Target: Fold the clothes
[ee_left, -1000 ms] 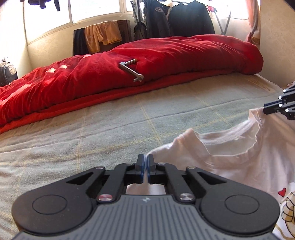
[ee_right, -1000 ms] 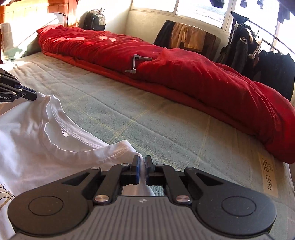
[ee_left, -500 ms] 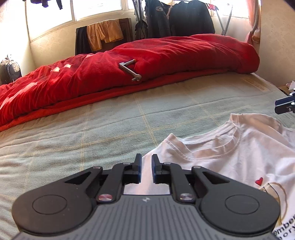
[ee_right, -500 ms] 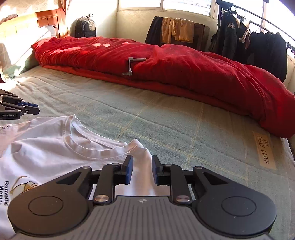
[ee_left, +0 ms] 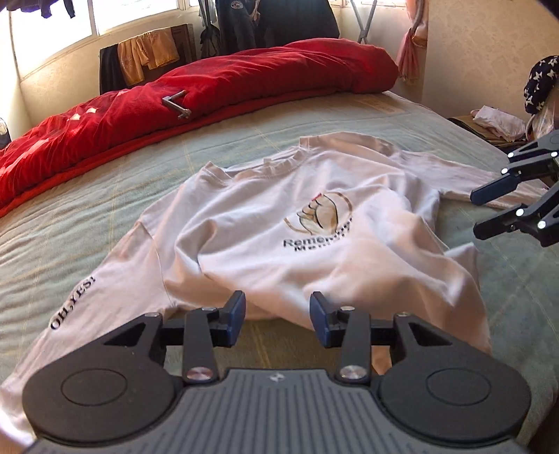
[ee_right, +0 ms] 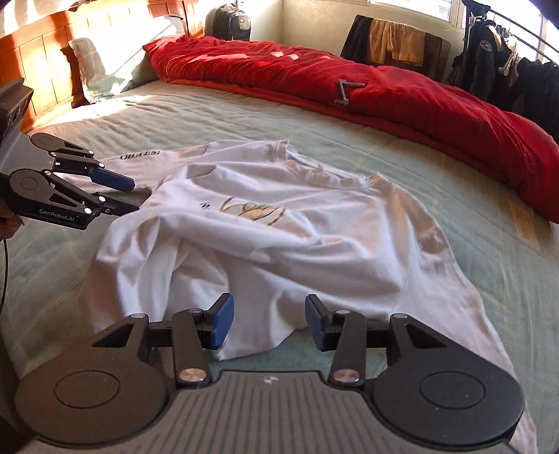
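Observation:
A white long-sleeved shirt (ee_left: 314, 227) with a chest print lies face up and rumpled on the green bed cover (ee_left: 104, 195), collar toward the red duvet. My left gripper (ee_left: 277, 309) hovers just short of the shirt's near hem, jaws opening, pads pressing nothing. The right gripper (ee_right: 267, 314) hangs over the hem on the other side, jaws also opening; cloth shows in the gap below but is not pinched. Each gripper appears in the other's view: the right gripper (ee_left: 478, 213) beside one sleeve, the left gripper (ee_right: 132, 195) beside the sleeve with black lettering (ee_right: 139, 155).
A red duvet (ee_left: 209, 90) is bunched along the far side of the bed, with a small metal crank (ee_left: 176, 104) on it. Pillows (ee_right: 104, 59) and a wooden headboard (ee_right: 52, 63) lie at the left, a backpack (ee_right: 232, 21) and hanging jackets (ee_right: 489, 52) behind.
Both grippers went from shut at the shirt's shoulders to open and drew back toward the hem. The shirt now lies spread on the bed, released.

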Available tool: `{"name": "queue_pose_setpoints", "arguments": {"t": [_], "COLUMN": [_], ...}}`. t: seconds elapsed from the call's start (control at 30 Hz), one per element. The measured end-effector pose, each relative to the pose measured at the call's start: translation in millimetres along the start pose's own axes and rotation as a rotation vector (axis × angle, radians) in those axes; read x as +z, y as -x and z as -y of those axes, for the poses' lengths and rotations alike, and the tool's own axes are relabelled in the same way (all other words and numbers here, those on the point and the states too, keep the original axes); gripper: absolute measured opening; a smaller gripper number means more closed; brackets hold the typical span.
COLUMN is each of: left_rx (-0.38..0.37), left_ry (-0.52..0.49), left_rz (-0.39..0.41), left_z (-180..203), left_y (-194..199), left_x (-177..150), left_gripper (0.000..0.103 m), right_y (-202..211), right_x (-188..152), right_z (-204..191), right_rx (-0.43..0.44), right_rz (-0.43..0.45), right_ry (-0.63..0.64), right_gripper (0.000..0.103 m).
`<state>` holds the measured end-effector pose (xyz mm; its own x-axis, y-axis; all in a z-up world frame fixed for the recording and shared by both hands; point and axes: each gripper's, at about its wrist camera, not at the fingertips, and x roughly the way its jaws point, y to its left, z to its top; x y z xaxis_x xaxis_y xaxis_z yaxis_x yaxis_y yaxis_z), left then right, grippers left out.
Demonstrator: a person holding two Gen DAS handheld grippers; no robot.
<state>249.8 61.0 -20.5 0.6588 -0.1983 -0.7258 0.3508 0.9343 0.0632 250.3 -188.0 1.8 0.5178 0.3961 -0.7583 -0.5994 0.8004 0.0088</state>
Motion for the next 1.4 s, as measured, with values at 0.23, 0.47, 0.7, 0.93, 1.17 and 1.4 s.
{"name": "queue_pose_setpoints", "arguments": {"t": [0.23,0.47,0.7,0.93,1.17,1.4], "left_rx": [-0.06,-0.095,-0.082,-0.075,-0.096,-0.1], "left_ry": [0.178,0.25,0.219,0.142,0.089,0.074], "left_rz": [0.05,0.077,0.097,0.115,0.11,0.108], "left_z": [21.7,41.1,57.3,73.6,88.7,92.6], "left_y": [29.6,41.6,55.2,58.9,56.6,56.0], "left_x": [-59.5,-90.9,-97.0,-91.0,-87.4,-86.1], "left_gripper": [0.053,0.057,0.059,0.069,0.07,0.07], "right_y": [-12.1,-31.8,-25.2,44.0,105.3,128.8], "right_x": [-41.1,-54.0,-59.9,-44.5,-41.7,-64.7], "right_z": [-33.9,-23.8,-18.6,-13.7,10.3,41.3], "right_rx": [0.091,0.137,0.219,0.26,0.242,0.075], "right_rz": [0.023,0.087,0.163,0.291,0.349,0.251], "right_ry": [-0.161,-0.322,-0.392,-0.353,-0.359,-0.369], "right_gripper": [0.055,0.054,0.003,0.003,0.003,0.004]}}
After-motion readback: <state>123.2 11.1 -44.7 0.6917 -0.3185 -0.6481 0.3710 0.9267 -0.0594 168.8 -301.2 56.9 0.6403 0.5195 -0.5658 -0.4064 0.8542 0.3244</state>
